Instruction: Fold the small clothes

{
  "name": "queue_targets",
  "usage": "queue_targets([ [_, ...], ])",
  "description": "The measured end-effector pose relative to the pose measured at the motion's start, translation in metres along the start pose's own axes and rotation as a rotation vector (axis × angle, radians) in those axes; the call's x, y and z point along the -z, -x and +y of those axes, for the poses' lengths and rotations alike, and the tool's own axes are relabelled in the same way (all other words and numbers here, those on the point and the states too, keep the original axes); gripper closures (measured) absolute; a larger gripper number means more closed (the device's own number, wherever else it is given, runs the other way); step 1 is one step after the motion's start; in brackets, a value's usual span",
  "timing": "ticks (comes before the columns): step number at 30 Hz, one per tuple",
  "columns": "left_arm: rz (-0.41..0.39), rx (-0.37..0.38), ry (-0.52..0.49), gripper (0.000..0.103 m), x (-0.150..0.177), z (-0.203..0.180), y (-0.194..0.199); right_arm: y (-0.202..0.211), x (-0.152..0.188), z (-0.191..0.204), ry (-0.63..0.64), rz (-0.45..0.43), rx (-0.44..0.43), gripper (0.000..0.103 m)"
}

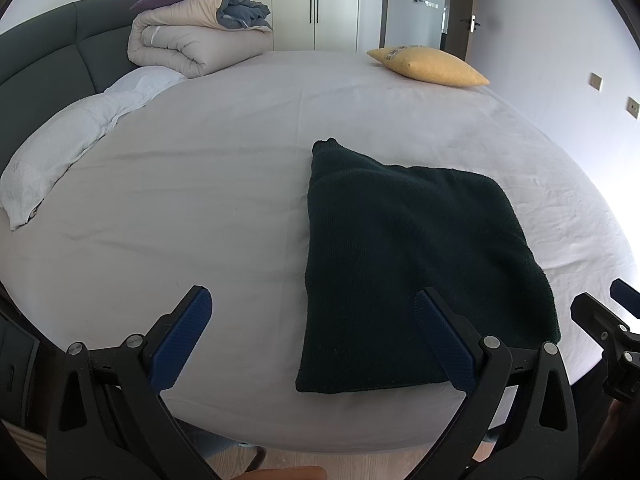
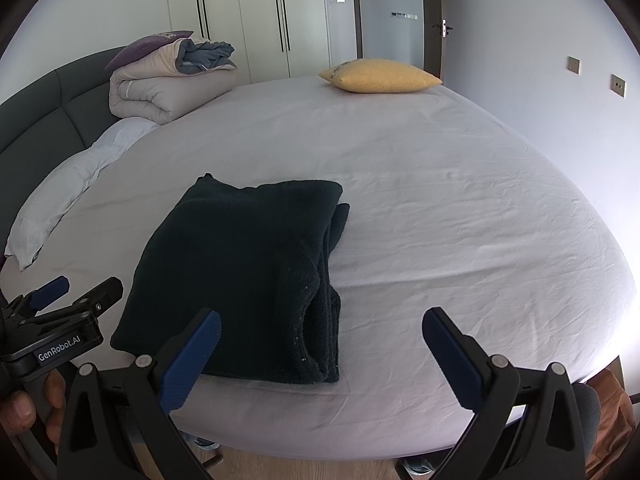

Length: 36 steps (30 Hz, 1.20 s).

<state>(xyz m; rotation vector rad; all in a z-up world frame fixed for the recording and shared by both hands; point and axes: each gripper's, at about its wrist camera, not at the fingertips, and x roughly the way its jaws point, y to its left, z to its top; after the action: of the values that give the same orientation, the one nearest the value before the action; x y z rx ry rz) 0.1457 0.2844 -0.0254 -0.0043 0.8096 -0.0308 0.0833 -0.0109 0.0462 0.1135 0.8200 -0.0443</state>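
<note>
A dark green knitted garment [image 1: 404,256] lies folded into a thick rectangle on the bed's white sheet [image 1: 224,160], near the front edge. In the right wrist view the garment [image 2: 244,264] shows its stacked folded layers along its right side. My left gripper [image 1: 312,320] is open and empty, held above the front edge of the bed, its right finger over the garment's near part. My right gripper [image 2: 320,340] is open and empty, just in front of the garment's near right corner. Each gripper shows at the edge of the other's view.
A folded beige duvet [image 1: 192,40] with a purple cushion lies at the back left by the dark headboard [image 1: 40,52]. A white pillow [image 1: 68,148] lies along the left. A yellow cushion [image 1: 428,65] lies at the back right. Wooden floor shows below the bed's front edge.
</note>
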Motion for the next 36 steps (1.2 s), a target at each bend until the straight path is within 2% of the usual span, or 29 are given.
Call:
queue_targets([
  [36,0.005,-0.003,0.001,0.000,0.0021,-0.0016,-0.0011,-0.0028,0.0032,0.0015,-0.001,0.006,-0.002,0.000],
])
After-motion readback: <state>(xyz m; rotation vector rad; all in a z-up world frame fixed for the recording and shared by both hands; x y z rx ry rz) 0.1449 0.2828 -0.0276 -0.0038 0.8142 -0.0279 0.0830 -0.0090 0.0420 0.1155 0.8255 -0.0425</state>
